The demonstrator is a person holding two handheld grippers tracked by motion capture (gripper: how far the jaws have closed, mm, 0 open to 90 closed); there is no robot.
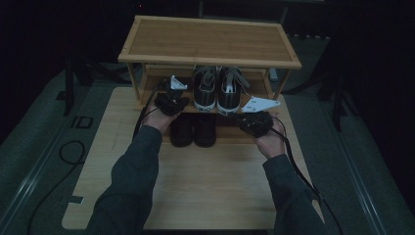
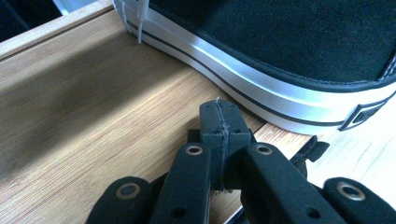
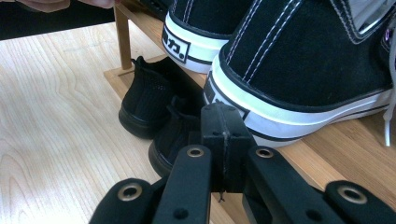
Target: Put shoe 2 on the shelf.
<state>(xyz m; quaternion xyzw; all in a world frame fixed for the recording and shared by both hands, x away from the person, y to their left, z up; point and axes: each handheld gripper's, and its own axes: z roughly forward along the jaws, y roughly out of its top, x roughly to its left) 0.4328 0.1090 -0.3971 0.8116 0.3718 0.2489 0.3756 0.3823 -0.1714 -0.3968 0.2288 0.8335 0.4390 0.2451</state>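
A pair of black canvas sneakers with white soles (image 1: pixel 216 89) stands on the middle shelf of a wooden shoe rack (image 1: pixel 210 41). Below them, on the lowest level, sits a pair of plain black shoes (image 1: pixel 193 129). My left gripper (image 1: pixel 172 96) is shut and empty, its tip just beside the left sneaker's white sole (image 2: pixel 261 88) on the shelf board (image 2: pixel 102 107). My right gripper (image 1: pixel 243 116) is also shut and empty, its tip close to the heel of the right sneaker (image 3: pixel 299 70), with the black shoes (image 3: pixel 154 100) behind and below it.
The rack stands at the far end of a light wooden board (image 1: pixel 205 181) laid on a dark floor. Black cables (image 1: pixel 63 161) trail on the left and from each gripper. The rack's top shelf is bare.
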